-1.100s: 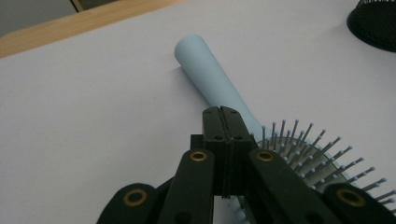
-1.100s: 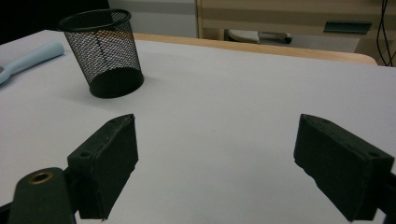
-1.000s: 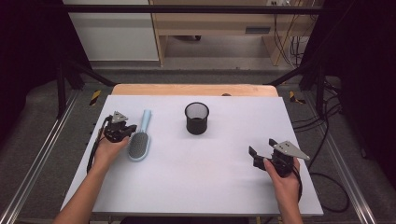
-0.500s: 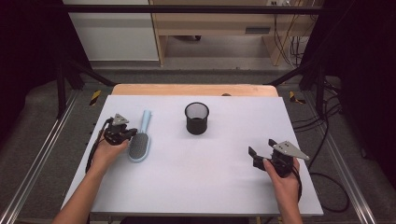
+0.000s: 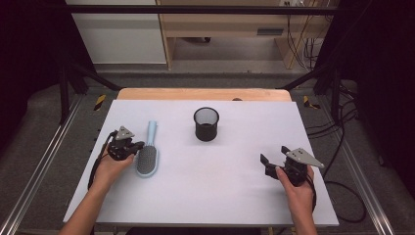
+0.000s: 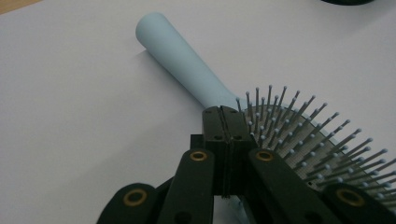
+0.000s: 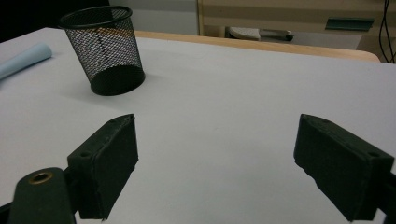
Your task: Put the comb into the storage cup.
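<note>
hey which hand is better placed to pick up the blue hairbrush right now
Left. The left gripper sits right beside the hairbrush, its fingers shut together near where handle meets head. The right gripper is open but far across the table, on the other side of the mesh cup.

The person's bare left forearm (image 5: pixel 87 208) reaches in from the bottom left, its hand (image 5: pixel 110 165) wrapped around the black two-jaw left gripper (image 5: pixel 133 147), whose jaws are pressed flat together. The right hand (image 5: pixel 297 187) grips the black right gripper (image 5: pixel 272 157) near the table's right edge, jaws spread wide apart.
</note>
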The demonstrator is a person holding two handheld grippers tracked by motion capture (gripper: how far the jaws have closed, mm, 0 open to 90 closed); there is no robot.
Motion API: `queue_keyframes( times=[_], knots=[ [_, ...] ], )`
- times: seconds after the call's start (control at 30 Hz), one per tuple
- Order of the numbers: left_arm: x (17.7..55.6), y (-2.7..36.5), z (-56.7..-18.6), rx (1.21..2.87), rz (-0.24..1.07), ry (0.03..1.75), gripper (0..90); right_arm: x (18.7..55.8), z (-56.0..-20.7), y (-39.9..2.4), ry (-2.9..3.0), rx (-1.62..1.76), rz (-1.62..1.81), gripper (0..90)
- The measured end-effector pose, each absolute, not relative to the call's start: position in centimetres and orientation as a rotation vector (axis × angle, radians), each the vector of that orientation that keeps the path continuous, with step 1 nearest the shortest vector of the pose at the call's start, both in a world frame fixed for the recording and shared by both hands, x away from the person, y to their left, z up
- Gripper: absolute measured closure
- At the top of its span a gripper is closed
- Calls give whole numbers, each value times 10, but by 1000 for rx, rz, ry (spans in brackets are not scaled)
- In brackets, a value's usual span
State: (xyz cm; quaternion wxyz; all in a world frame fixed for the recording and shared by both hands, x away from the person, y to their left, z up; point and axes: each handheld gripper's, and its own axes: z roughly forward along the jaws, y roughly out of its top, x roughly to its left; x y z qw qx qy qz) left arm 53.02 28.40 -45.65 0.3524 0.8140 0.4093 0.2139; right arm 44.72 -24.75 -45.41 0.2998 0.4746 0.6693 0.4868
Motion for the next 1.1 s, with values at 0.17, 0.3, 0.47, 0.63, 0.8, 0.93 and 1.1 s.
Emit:
queue_keyframes(
  times=[0.17,0.3,0.47,0.63,0.8,0.93,1.1],
  knots=[
    [517,281,-456,2113,542,1046,900,447,-454,-248,1781,1260,1296,136],
    [511,280,-456,2120,537,1039,900,447,-454,-247,1780,1259,1296,136],
    [502,279,-456,2125,530,1033,900,446,-453,-247,1780,1261,1297,136],
    [491,279,-457,2122,519,1021,900,446,-453,-248,1778,1263,1296,136],
    [479,277,-457,2126,506,1007,900,446,-453,-248,1779,1263,1296,136],
    [470,275,-457,2134,503,993,900,446,-453,-248,1778,1262,1299,137],
    [461,271,-457,2145,499,975,900,446,-453,-248,1776,1262,1300,137]
  ],
)
